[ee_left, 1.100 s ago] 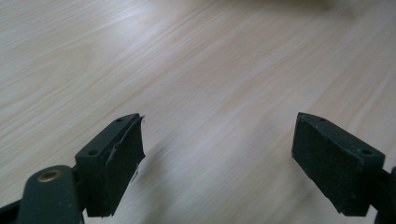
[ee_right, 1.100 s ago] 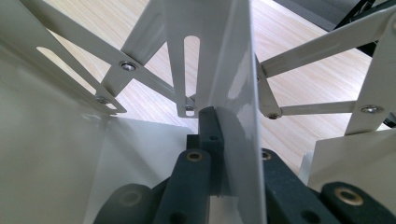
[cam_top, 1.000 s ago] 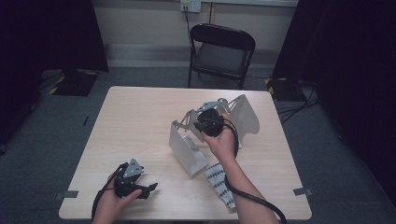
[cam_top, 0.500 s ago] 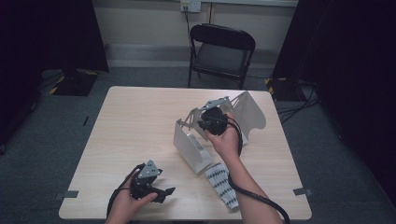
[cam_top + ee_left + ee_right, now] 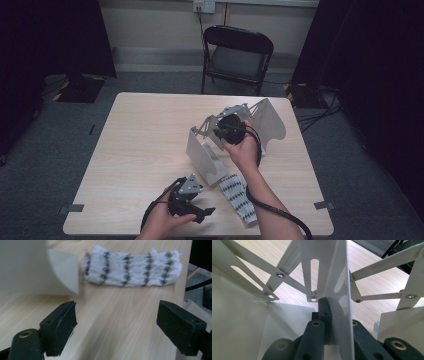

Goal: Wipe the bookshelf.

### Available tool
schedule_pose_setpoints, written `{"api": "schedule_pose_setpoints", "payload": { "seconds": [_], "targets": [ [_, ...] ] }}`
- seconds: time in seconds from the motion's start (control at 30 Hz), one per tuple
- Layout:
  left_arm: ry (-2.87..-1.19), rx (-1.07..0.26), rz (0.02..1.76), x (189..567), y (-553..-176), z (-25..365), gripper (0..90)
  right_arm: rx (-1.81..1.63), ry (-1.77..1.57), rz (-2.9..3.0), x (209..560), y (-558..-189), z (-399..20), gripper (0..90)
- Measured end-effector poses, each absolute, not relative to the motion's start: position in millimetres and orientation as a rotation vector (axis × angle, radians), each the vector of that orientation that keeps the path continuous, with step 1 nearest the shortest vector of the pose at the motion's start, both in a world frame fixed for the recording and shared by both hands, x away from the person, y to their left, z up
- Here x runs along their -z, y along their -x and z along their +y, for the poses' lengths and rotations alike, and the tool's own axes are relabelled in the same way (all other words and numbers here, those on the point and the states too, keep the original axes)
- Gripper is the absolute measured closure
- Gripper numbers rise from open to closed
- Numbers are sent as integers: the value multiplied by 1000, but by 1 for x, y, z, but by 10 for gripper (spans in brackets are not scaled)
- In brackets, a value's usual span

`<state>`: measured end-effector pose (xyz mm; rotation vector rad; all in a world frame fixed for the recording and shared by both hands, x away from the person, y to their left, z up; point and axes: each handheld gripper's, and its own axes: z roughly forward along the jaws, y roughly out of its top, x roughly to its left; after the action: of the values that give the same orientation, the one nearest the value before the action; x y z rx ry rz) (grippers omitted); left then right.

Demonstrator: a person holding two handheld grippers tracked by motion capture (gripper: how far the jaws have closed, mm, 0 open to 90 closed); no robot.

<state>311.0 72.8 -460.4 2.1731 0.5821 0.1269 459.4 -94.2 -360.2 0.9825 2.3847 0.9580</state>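
Note:
A white metal folding frame (image 5: 201, 152) with hinged panels and slotted struts stands right of the table's centre. My right gripper (image 5: 231, 129) is over its top, shut on a thin upright plate (image 5: 337, 277) of the frame, with the right gripper (image 5: 327, 305) showing both jaws pressed against that plate. A white sock with black patterned stripes (image 5: 239, 197) lies flat at the front, just beside the frame. My left gripper (image 5: 204, 214) is low at the table's front edge, left of the sock, open and with nothing between its jaws. In the left gripper view the left gripper (image 5: 116, 315) faces the sock (image 5: 132, 268).
The light wooden table (image 5: 140, 140) has bare room across its left half. A curved white panel (image 5: 37, 267) of the frame sits close on the left in the left gripper view. A black folding chair (image 5: 237, 55) stands beyond the far edge. Cables trail from both grippers.
My left hand has slid right along the front edge, bringing the open gripper close to the sock. The right gripper and the frame have stayed put.

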Motion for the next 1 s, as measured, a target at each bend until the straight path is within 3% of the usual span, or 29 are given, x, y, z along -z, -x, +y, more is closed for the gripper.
{"api": "schedule_pose_setpoints", "payload": {
  "seconds": [0.6, 1.0],
  "targets": [
    [-2194, -84, 437, 457, -319, -15, 213, -949, -1012, 2379, 361, -461, -105, 894],
    [-2259, -62, 404, 476, -325, -37, 262, -942, -1009, 2386, 362, -460, -102, 894]
  ]
}}
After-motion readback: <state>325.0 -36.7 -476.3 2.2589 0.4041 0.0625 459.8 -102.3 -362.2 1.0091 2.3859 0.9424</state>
